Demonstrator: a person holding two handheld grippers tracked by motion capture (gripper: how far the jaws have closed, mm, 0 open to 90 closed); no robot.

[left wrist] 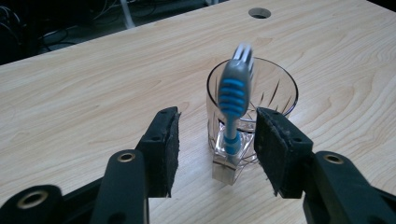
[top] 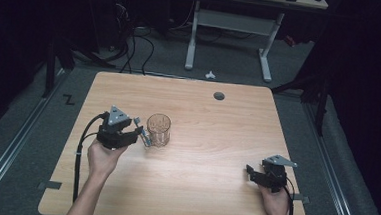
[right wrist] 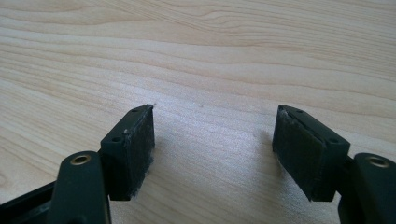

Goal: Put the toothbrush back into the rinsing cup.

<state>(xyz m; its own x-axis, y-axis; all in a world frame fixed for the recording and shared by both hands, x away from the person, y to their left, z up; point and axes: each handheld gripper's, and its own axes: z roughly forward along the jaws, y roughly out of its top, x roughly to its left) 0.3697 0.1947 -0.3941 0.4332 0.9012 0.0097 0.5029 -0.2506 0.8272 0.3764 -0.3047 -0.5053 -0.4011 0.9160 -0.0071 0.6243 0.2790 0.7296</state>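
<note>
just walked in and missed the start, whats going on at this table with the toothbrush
A person holds a claw in each hand at a light wooden table. The left claw stands open around a grey and blue toothbrush, whose clear handle end seems to rest on the table while its head leans at the rim of a clear cut-glass tumbler. The pads do not press it. The right claw rests open near the table's right side, with nothing between its jaws.

Toothbrush (left wrist: 232, 100) with a grey and blue ribbed handle, standing nearly upright against the near outer wall of the glass (left wrist: 275, 88), head up and blurred, its clear lower end on the table just in front of the glass base. The glass, a clear cut tumbler, stands upright and appears empty.
</note>
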